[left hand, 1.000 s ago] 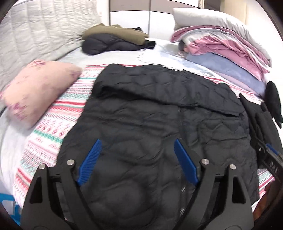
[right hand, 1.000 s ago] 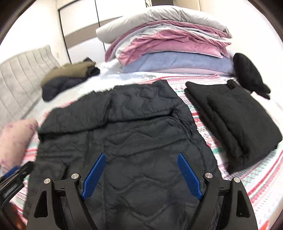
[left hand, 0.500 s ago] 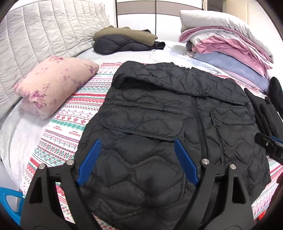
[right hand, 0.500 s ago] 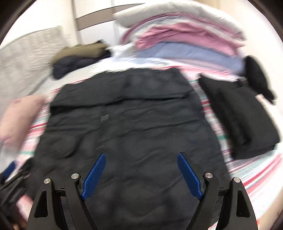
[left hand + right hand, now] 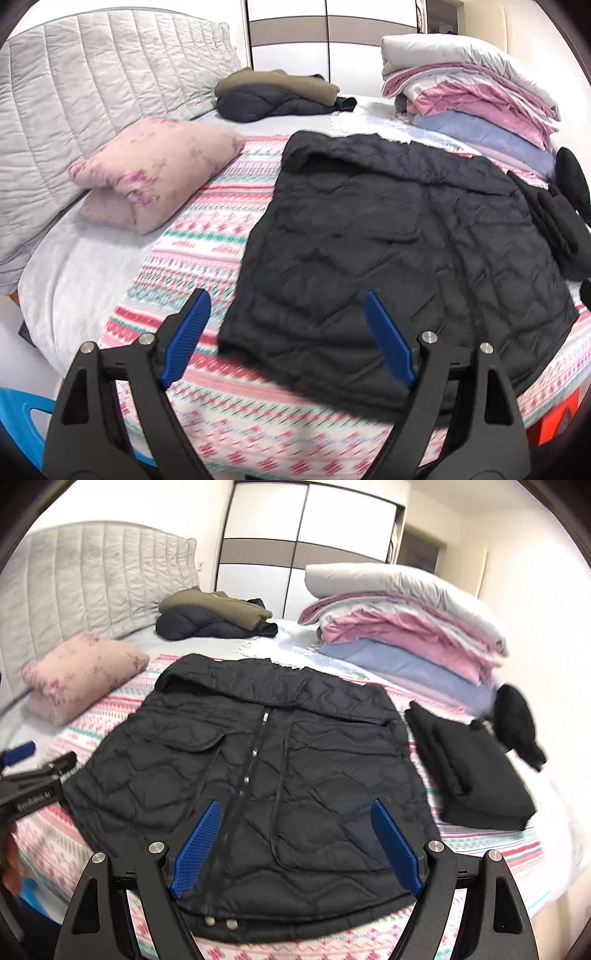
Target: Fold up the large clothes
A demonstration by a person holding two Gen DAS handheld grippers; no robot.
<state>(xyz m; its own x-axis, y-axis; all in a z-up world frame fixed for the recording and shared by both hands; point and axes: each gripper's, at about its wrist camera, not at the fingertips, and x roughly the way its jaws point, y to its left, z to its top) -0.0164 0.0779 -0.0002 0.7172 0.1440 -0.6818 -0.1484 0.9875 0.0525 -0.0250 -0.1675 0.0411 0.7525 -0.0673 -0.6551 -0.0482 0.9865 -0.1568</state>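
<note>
A black quilted jacket [image 5: 258,775] lies flat on the patterned blanket [image 5: 55,834], front up, zipper toward me, its top part folded over at the far end. It also shows in the left wrist view [image 5: 388,258]. My left gripper [image 5: 286,306] is open and empty, above the bed's near edge at the jacket's left hem corner. It also shows at the left edge of the right wrist view [image 5: 18,757]. My right gripper [image 5: 295,812] is open and empty, above the jacket's lower hem.
A pink pillow [image 5: 81,672] lies left of the jacket. A folded black garment [image 5: 472,771] and a black hat [image 5: 517,720] lie right. Stacked bedding [image 5: 402,627] and folded coats [image 5: 214,616] sit behind. A blue object [image 5: 22,417] is beside the bed.
Both grippers have pulled back and up from the jacket toward the bed's near edge. The left one has shifted left. The jacket lies as before.
</note>
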